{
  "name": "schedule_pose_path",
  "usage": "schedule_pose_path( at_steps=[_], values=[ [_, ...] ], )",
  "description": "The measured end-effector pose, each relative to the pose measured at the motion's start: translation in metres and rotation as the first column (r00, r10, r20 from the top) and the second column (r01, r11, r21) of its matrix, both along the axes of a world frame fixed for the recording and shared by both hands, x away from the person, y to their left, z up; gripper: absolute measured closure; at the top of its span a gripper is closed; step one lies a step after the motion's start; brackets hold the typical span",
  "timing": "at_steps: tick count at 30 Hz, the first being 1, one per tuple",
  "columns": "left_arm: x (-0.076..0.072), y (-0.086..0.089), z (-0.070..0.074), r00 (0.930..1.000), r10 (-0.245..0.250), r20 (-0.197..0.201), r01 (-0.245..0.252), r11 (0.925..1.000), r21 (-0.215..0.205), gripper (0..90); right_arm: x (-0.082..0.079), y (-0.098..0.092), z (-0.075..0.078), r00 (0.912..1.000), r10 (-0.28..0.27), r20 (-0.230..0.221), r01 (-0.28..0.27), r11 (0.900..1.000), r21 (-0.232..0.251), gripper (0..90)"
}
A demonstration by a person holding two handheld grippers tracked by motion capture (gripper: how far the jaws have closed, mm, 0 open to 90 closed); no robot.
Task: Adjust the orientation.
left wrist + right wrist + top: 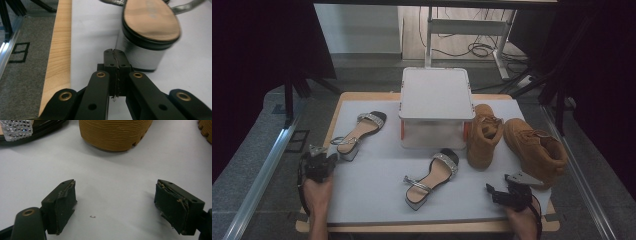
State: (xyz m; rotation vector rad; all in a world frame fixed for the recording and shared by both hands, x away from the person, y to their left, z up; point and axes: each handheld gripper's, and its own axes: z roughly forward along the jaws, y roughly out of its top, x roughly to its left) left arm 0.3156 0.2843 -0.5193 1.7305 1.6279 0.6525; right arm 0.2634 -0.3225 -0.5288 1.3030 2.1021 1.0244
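- On the tabletop near its left edge, our left claw sits clenched with nothing between its jaws; the left gripper view shows the two black pads pressed flat together.
- Just beyond that claw lies the left sandal, its silver block heel close in front of the pads but, as far as we can tell, not touching them. Its toe points away toward the white box.
- At the near right of the tabletop, our right claw rests released, jaws spread wide and bare white surface between them in the right gripper view.
- A second sandal lies mid-tabletop, between our two claws, heel toward us and sparkly strap farther off.
- Ahead of the right claw we see the ribbed sole of a tan boot, lying on its side beside the white box.
- Another tan boot lies at the right edge, just beyond our right hand.
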Motion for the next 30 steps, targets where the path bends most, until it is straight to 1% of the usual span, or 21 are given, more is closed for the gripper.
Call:
schedule_pose_path(
  at_steps=[3, 6, 7, 10, 11, 12, 13, 15, 18, 19, 20, 21, 22, 28, 30],
  values=[
    [0.006, 0.001, 0.0, 1.0, 0.002, -0.003, -0.002, 1.0, 0.004, 89.6, 0.0, 0.0, 0.0, 1.0, 0.0, 0.0, 0.0, 1.0, 0.0, 17.6],
    [0.008, 0.001, 0.001, 1.0, 0.0, -0.002, 0.0, 1.0, 0.001, 89.6, 0.0, 0.0, 0.0, 1.0, 0.0, 0.0, 0.0, 1.0, 0.0, 17.6],
    [0.009, 0.0, 0.001, 0.9999, -0.01, 0.0, 0.01, 0.9998, -0.016, 89.6, 0.0, 0.0, 0.0, 1.0, 0.0, 0.0, 0.0, 1.0, 0.0, 17.6],
    [0.009, -0.001, 0.001, 0.9999, -0.015, 0.0, 0.015, 0.9997, -0.022, 89.7, 0.0, 0.0, 0.0, 1.0, 0.0, 0.0, 0.0, 1.0, 0.0, 17.6],
    [0.009, -0.001, 0.001, 0.9999, -0.016, -0.001, 0.016, 0.9995, -0.026, 89.7, 0.0, 0.0, 0.0, 1.0, 0.001, -0.001, -0.001, 1.0, -0.001, 17.6],
    [0.008, -0.002, 0.001, 0.9998, -0.019, -0.002, 0.019, 0.999, -0.04, 89.6, 0.0, 0.0, 0.0, 1.0, 0.0, 0.0, 0.0, 1.0, -0.001, 17.6],
    [0.008, -0.003, 0.001, 0.9998, -0.021, -0.001, 0.021, 0.999, -0.041, 89.6, 0.0, 0.0, 0.0, 1.0, 0.0, 0.001, 0.0, 1.0, 0.0, 17.6],
    [0.007, -0.005, 0.001, 0.9997, -0.023, -0.001, 0.023, 0.9989, -0.04, 89.6, 0.0, 0.0, 0.0, 1.0, 0.001, -0.001, -0.001, 1.0, -0.001, 17.6],
    [0.006, -0.01, 0.002, 0.9991, -0.042, -0.002, 0.042, 0.9984, -0.038, 89.6, 0.0, 0.0, 0.0, 1.0, 0.001, -0.002, -0.001, 1.0, -0.001, 17.6],
    [0.006, -0.016, 0.003, 0.9987, -0.052, -0.003, 0.052, 0.9982, -0.032, 89.7, 0.0, 0.0, 0.0, 1.0, 0.0, 0.001, 0.0, 1.0, 0.0, 17.6],
    [0.006, -0.016, 0.003, 0.9987, -0.052, -0.003, 0.052, 0.9982, -0.032, 89.6, 0.0, 0.0, 0.0, 1.0, -0.001, 0.001, 0.001, 1.0, 0.0, 17.6],
    [0.005, -0.021, 0.003, 0.9979, -0.065, -0.007, 0.064, 0.9976, -0.025, 89.6, 0.0, 0.0, 0.0, 1.0, 0.001, -0.001, -0.001, 1.0, -0.001, 17.6],
    [0.005, -0.021, 0.003, 0.9979, -0.065, -0.007, 0.064, 0.9976, -0.025, 89.7, 0.0, 0.0, 0.0, 1.0, 0.001, -0.001, -0.001, 1.0, -0.001, 17.6],
    [0.005, -0.034, 0.003, 0.9962, -0.086, -0.013, 0.086, 0.9962, -0.011, 89.6, 0.0, 0.0, 0.0, 1.0, 0.0, 0.001, 0.0, 1.0, 0.0, 17.6],
    [0.005, -0.034, 0.001, 0.9964, -0.085, -0.008, 0.085, 0.9964, -0.004, 89.7, 0.0, 0.0, 0.0, 1.0, 0.001, 0.001, -0.001, 1.0, 0.0, 17.7]
  ],
)
